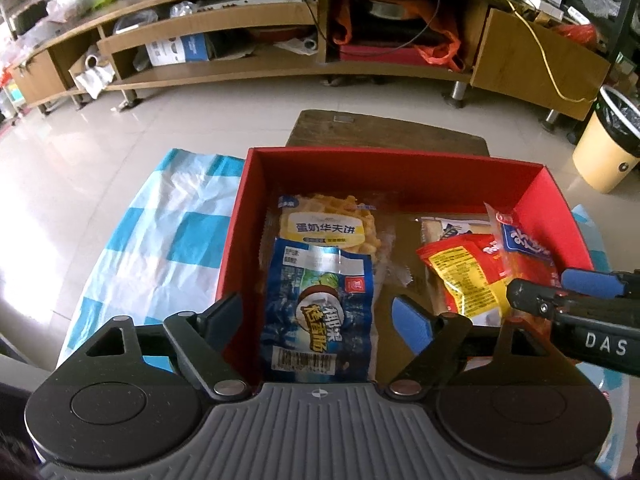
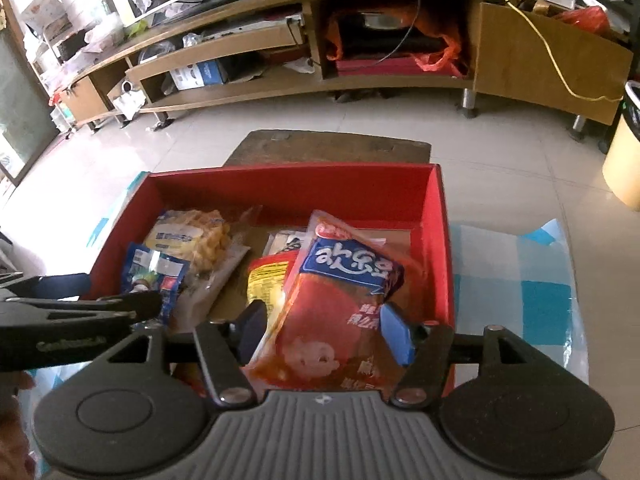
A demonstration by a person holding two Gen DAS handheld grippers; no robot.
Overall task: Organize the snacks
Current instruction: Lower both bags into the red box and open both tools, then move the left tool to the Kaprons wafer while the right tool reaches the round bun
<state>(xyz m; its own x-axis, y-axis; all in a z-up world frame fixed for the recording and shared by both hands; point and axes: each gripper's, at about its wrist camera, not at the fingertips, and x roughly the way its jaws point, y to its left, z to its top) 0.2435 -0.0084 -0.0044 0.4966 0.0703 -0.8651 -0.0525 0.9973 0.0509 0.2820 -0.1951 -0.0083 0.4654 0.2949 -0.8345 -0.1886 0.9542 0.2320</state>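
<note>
A red box (image 1: 400, 168) (image 2: 296, 184) stands on a blue-and-white checked cloth (image 1: 168, 236). My left gripper (image 1: 320, 320) is open around a blue snack packet (image 1: 316, 312) that lies in the box's left half, over a yellow waffle packet (image 1: 324, 224) (image 2: 192, 236). My right gripper (image 2: 326, 330) is open with an orange-red snack packet (image 2: 332, 312) between its fingers, over the box's right half. That packet lies on a red-and-yellow packet (image 1: 468, 272) (image 2: 264, 276). The right gripper's fingers (image 1: 532, 300) show at the right of the left wrist view.
A dark wooden stool (image 1: 384, 132) (image 2: 328, 148) stands behind the box. A long wooden TV stand (image 1: 280, 40) full of clutter runs along the far wall. A cream bin (image 1: 608, 144) stands on the tiled floor at the right.
</note>
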